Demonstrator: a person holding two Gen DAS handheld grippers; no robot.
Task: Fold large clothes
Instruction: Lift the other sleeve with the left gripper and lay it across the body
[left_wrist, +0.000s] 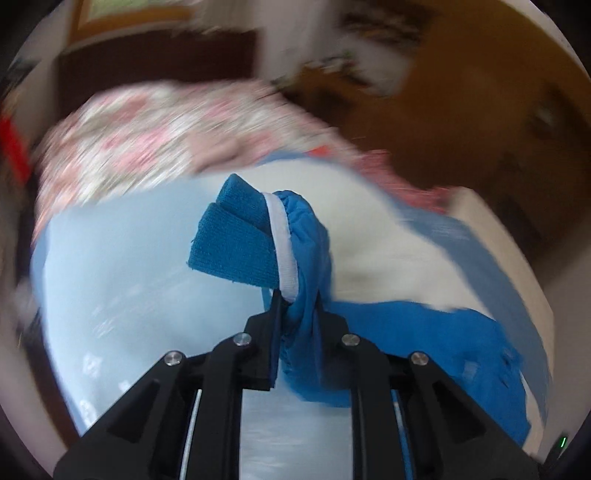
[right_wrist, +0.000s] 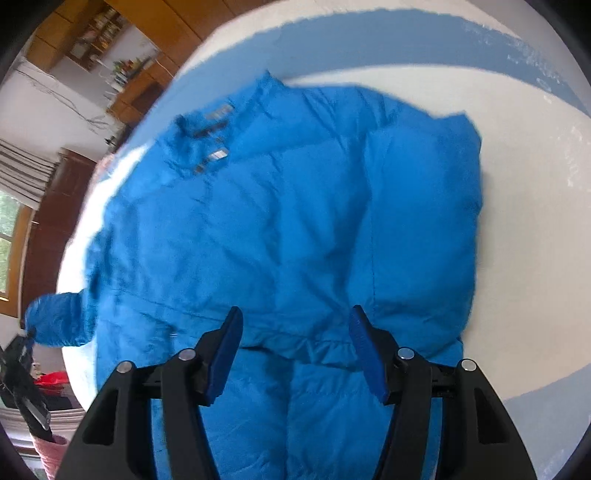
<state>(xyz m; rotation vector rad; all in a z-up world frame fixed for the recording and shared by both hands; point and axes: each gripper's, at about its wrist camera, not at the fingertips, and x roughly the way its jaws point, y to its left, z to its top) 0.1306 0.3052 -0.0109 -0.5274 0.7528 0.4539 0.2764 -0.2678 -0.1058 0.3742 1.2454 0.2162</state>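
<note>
A bright blue puffer jacket (right_wrist: 280, 221) lies spread on a white and pale blue bed sheet (right_wrist: 517, 221), collar at the far side. My right gripper (right_wrist: 295, 325) is open just above the jacket's hem, with nothing between its fingers. My left gripper (left_wrist: 295, 306) is shut on the jacket's sleeve cuff (left_wrist: 291, 236), a ribbed blue knit cuff with a white band, and holds it up off the bed. In the right wrist view the lifted sleeve (right_wrist: 59, 325) shows at the left edge with the left gripper below it.
A pink floral quilt (left_wrist: 147, 140) lies at the far end of the bed. Brown wooden furniture (left_wrist: 480, 92) and shelves (right_wrist: 110, 33) stand beyond the bed. A window (right_wrist: 7, 236) is at the left. Red things (right_wrist: 51, 378) lie beside the bed.
</note>
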